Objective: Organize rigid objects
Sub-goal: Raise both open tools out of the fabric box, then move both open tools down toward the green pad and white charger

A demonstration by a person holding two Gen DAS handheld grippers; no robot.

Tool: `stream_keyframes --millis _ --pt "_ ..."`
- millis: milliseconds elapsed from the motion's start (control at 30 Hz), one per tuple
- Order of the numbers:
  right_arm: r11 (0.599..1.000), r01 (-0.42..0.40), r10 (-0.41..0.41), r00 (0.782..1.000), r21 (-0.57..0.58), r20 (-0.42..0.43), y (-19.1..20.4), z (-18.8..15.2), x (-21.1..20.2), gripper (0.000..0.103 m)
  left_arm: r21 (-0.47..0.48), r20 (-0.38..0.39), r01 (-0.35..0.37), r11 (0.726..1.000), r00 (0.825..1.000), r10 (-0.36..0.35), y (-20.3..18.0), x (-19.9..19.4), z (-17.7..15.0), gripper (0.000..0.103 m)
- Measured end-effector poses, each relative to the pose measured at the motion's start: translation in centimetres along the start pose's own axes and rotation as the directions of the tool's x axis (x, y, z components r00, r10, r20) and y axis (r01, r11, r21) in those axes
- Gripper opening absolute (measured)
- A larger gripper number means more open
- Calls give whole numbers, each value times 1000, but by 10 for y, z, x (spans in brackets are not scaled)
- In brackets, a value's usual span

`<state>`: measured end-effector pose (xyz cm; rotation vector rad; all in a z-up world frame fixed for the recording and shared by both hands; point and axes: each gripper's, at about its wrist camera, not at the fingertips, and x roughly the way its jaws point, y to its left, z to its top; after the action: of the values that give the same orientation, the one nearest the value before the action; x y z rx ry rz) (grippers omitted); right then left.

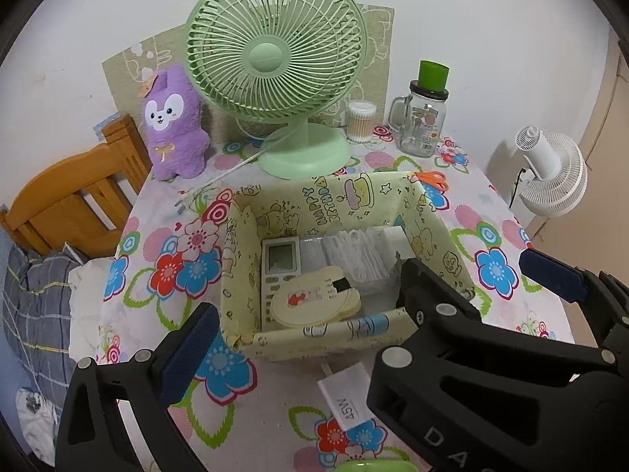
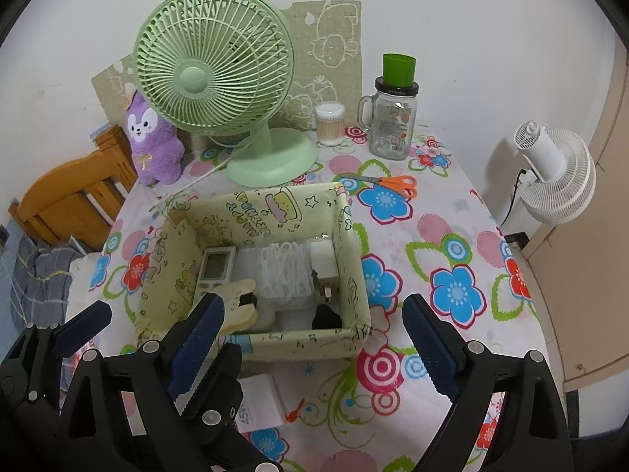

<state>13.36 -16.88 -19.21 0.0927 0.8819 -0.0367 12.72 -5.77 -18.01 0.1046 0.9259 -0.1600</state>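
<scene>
A yellow cartoon-print box (image 1: 314, 334) (image 2: 298, 342) stands open on the flowered table. Inside lie a white remote (image 1: 281, 259) (image 2: 216, 263), a cream round card (image 1: 310, 303), a bag of white picks (image 1: 357, 253) (image 2: 287, 271) and a white block (image 2: 323, 261). A white 45W charger (image 1: 346, 397) (image 2: 261, 401) lies on the table in front of the box. Orange scissors (image 1: 432, 179) (image 2: 393, 181) lie behind the box. My left gripper (image 1: 369, 306) is open over the box's near side. My right gripper (image 2: 314, 338) is open at the box's near right corner.
A green desk fan (image 1: 275, 63) (image 2: 214, 74), a purple plush (image 1: 175, 126) (image 2: 151, 141), a cotton swab tub (image 1: 359, 120) (image 2: 330, 124) and a glass jar mug with green cup (image 1: 422, 118) (image 2: 393, 118) stand at the back. A white fan (image 1: 550, 173) is off the right edge, a wooden chair (image 1: 78, 200) to the left.
</scene>
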Motion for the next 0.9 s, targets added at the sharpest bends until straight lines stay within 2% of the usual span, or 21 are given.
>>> stream_keyframes --millis 567,900 --pt "1000 -5 5 1000 7 29 -6 -21 -35 94 5 17 7 1000 1000 -7 -10 -33 -22 103" --pt "1000 -16 16 999 0 33 -9 -46 -58 94 10 24 2 1000 1000 -2 -16 -52 -43 103"
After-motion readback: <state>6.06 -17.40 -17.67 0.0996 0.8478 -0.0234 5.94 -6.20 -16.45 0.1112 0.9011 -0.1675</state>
